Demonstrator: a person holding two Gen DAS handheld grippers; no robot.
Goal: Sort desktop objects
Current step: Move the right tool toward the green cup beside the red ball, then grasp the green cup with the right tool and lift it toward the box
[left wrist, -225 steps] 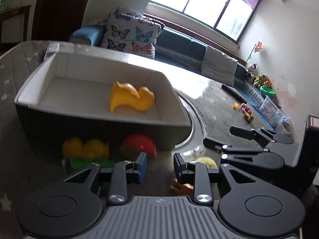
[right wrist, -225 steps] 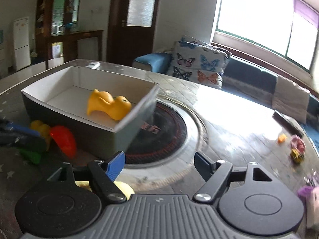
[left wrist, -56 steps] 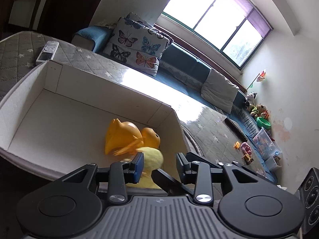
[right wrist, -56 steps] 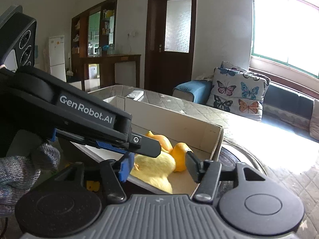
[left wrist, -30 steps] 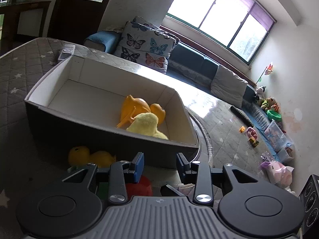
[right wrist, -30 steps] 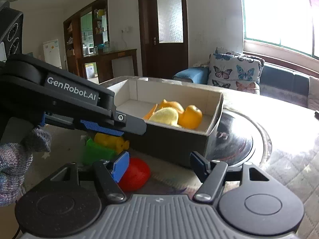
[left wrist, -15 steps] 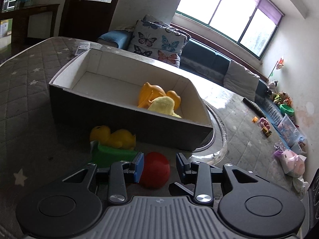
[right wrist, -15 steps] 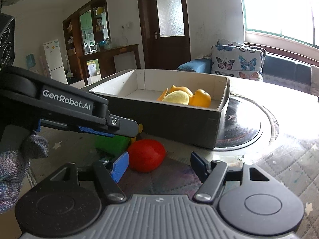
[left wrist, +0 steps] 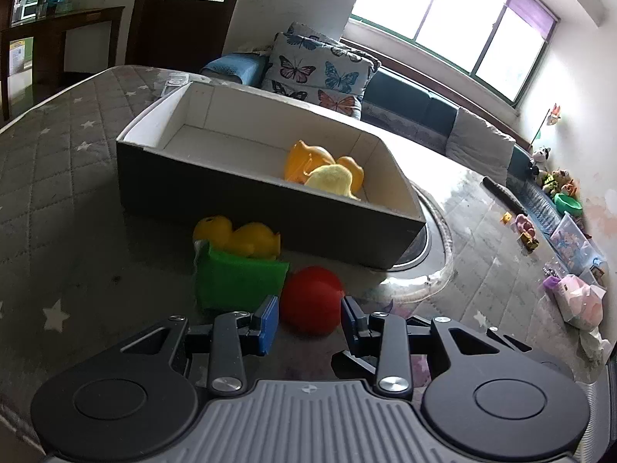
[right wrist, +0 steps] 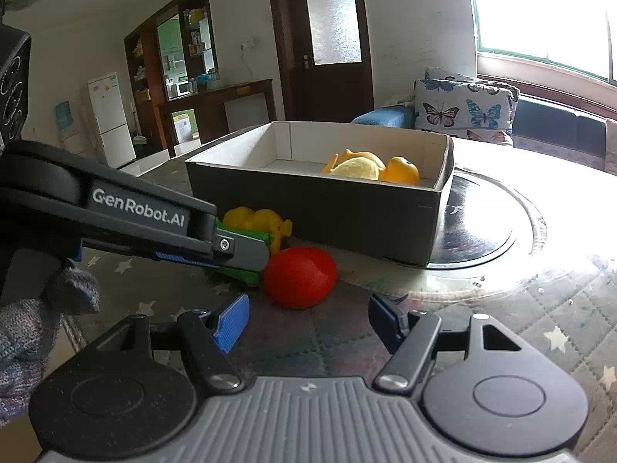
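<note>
A red ball [left wrist: 311, 301] [right wrist: 300, 277] lies on the quilted table in front of the dark box [left wrist: 270, 208] [right wrist: 308, 208]. My left gripper [left wrist: 308, 322] [right wrist: 250, 254] is open, its blue pads level with the ball's near side and apart from it. Behind and to the right, my right gripper [right wrist: 308, 320] is open and empty, with the ball just ahead. A green block [left wrist: 235, 281] [right wrist: 246, 276] and a yellow duck [left wrist: 239, 237] [right wrist: 258, 220] sit left of the ball. Inside the box lie an orange toy [left wrist: 308, 158] [right wrist: 401, 169] and a pale yellow toy [left wrist: 331, 179] [right wrist: 356, 168].
A round glass turntable [left wrist: 432, 239] [right wrist: 482, 227] lies right of the box. A remote [left wrist: 173, 81] rests beyond the box's far end. A pink toy [left wrist: 578, 301] sits at the table's right edge. A gloved hand [right wrist: 23, 332] holds the left gripper.
Both grippers have drawn back from the box and sunk toward the table. The red ball now shows whole at the left fingertips. The pale yellow toy lies in the box.
</note>
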